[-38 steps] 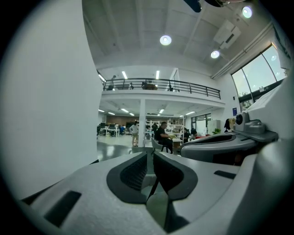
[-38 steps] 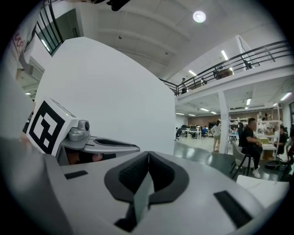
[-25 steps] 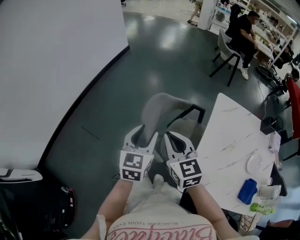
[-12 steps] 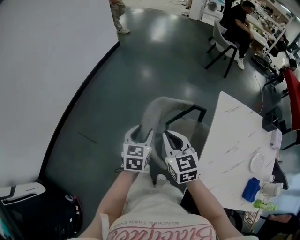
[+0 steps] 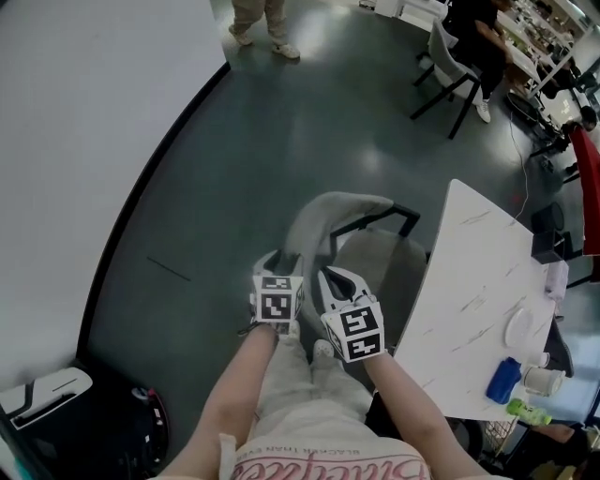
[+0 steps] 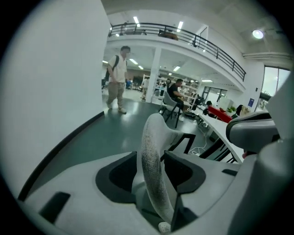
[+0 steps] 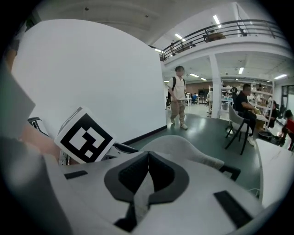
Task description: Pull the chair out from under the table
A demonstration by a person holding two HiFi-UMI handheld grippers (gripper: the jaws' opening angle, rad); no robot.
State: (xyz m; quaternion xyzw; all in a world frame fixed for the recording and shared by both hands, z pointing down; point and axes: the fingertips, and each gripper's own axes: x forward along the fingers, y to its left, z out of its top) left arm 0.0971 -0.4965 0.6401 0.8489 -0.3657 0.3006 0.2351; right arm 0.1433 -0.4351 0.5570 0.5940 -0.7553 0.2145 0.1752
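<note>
The grey chair [image 5: 323, 217] stands on the dark floor beside the white marble table [image 5: 469, 291], with its seat [image 5: 380, 258] near the table's edge and its black armrest frame [image 5: 384, 217] showing. Both grippers hold the top edge of its backrest. My left gripper [image 5: 284, 266] is shut on the backrest edge [image 6: 151, 151], which runs up between its jaws. Just right of it, my right gripper [image 5: 328, 279] is shut on the same edge, and the backrest [image 7: 183, 149] curves away beyond its jaws.
A white wall [image 5: 75, 141] curves along the left. A person [image 5: 267, 19] walks at the top, and another sits on a chair [image 5: 455, 56] at the top right. A black bag [image 5: 112, 422] lies at the bottom left. The table holds a plate [image 5: 520, 328] and a blue item [image 5: 503, 380].
The chair's backrest and both grippers have come a little towards me and away from the table. A walking person has entered at the top.
</note>
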